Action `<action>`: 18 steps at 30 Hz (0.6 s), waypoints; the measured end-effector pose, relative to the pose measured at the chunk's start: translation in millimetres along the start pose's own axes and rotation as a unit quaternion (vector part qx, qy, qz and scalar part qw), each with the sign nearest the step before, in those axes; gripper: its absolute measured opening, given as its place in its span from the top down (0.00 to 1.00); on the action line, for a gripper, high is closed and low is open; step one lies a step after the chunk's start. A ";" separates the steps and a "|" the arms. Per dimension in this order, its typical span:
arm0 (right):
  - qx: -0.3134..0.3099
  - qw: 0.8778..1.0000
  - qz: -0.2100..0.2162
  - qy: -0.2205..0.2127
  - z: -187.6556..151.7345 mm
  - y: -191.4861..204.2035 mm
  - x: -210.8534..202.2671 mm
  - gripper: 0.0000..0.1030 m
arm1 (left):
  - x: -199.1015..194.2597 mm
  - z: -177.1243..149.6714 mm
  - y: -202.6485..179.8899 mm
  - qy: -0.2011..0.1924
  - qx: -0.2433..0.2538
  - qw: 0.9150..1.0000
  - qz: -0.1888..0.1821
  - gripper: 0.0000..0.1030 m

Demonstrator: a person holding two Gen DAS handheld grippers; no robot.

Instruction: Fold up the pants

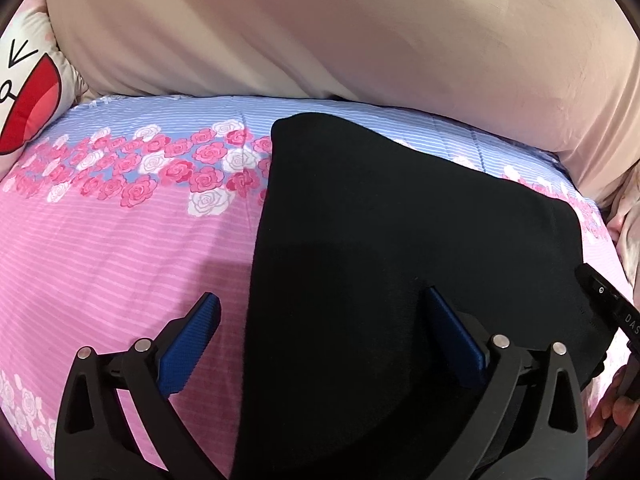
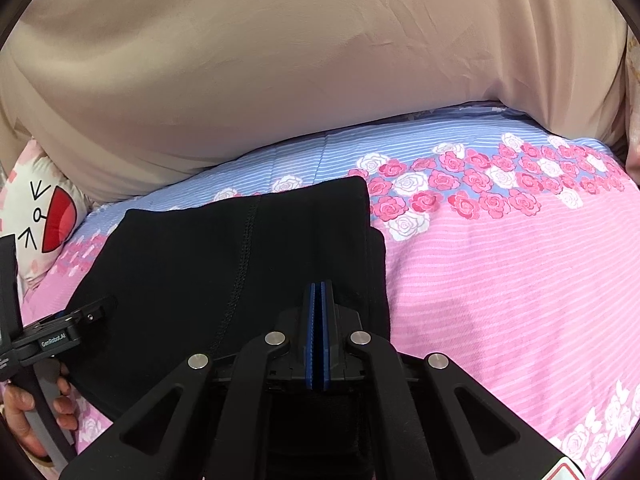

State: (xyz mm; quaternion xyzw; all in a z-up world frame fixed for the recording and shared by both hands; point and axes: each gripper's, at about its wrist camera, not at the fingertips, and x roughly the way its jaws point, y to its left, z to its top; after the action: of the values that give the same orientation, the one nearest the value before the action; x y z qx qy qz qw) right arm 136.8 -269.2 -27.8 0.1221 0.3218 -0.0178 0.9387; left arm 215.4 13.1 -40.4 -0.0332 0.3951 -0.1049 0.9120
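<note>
On bedsheet (image 1: 100, 248): folded pants (image 1: 380, 240); left hand-held gripper (image 1: 320, 312) released astride edge; right hand-held gripper (image 2: 319, 292) clenched above.

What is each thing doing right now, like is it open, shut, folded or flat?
Left tool: open, fingers spread over the pants' edge, gripping nothing.
Right tool: shut; whether it pinches cloth cannot be told.
Pants: black, folded into layers, lying flat on the sheet.
Sheet: pink with roses, spread smooth.
Blanket: beige, heaped at the back.
Pillow: cartoon face, resting at the side.
</note>
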 end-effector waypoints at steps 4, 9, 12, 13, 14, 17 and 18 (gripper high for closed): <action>-0.001 1.000 -0.001 0.000 0.2 0.3 0.6 1.00 | 0.6 1.6 1.0 -0.001 0.001 1.000 0.001 0.04; -0.025 0.999 -0.028 -0.031 -3.2 13.4 -15.6 0.88 | -20.4 -4.1 -15.5 -0.031 0.030 0.999 0.028 0.05; -0.053 0.997 -0.031 -0.053 -10.2 30.0 -39.0 0.88 | -48.2 -12.6 -31.5 -0.055 0.047 0.997 0.016 0.05; -0.056 0.996 -0.025 -0.066 -14.2 35.2 -52.8 0.86 | -57.3 -16.0 -35.7 -0.064 0.051 0.997 0.015 0.05; -0.057 0.995 -0.022 -0.076 -18.2 37.9 -64.1 0.83 | -70.0 -22.4 -40.9 -0.074 0.058 0.995 0.015 0.05; -0.047 0.993 -0.032 -0.101 -44.4 39.6 -105.0 0.43 | -113.1 -53.8 -52.0 -0.098 0.076 0.992 0.035 0.05; -0.043 0.993 -0.042 -0.105 -58.1 40.8 -119.6 0.43 | -122.1 -61.9 -54.4 -0.101 0.082 0.991 0.043 0.05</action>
State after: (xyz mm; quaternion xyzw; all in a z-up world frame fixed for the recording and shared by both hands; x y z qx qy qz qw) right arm 11.7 -221.1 9.5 0.0648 0.2269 -0.0564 0.9701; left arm 80.1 -12.0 12.1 0.0487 0.2920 -0.0937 0.9506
